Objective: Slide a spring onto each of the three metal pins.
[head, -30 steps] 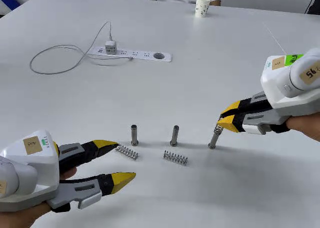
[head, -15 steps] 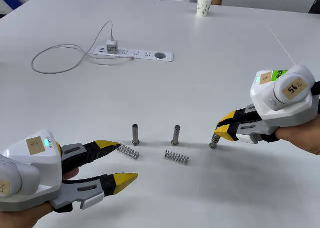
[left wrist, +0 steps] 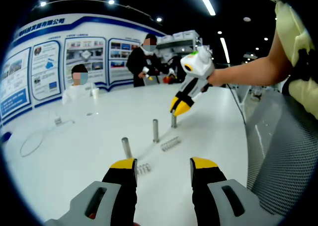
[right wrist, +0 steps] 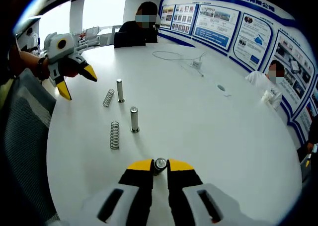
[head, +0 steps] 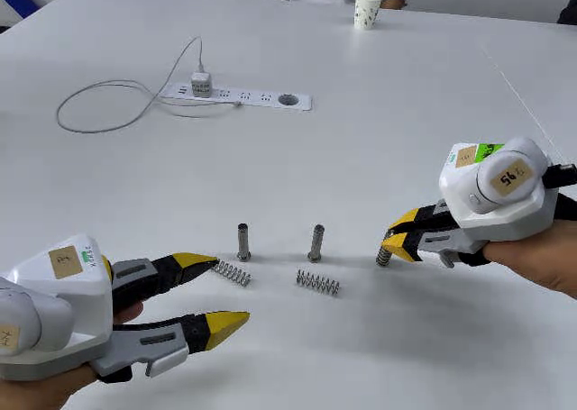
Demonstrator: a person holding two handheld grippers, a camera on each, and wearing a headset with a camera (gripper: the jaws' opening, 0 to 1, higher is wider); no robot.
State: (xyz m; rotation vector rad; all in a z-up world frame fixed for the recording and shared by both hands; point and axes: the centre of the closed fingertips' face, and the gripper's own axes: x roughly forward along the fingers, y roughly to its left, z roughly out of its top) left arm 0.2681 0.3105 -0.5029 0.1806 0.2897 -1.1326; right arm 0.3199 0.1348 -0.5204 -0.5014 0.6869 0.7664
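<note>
Three metal pins stand in a row on the white table: the left pin (head: 242, 242), the middle pin (head: 315, 243) and the right pin (head: 384, 258). My right gripper (head: 394, 235) is shut on a spring that sits around the right pin, low near the table. In the right gripper view the pin top with the spring (right wrist: 160, 164) shows between the nearly closed yellow tips. Two loose springs lie flat, one (head: 231, 272) by the left pin and one (head: 317, 283) in front of the middle pin. Just left of the first spring, my left gripper (head: 224, 291) hangs open, holding nothing.
A white power strip (head: 236, 95) with a plugged charger and a looping cable lies further back on the table. A paper cup (head: 365, 10) stands at the far edge by a seated person. Other people stand by wall posters beyond the table.
My right gripper has come down along the right pin, carrying the spring from the pin's top towards the table. The left gripper has stayed in place, still open.
</note>
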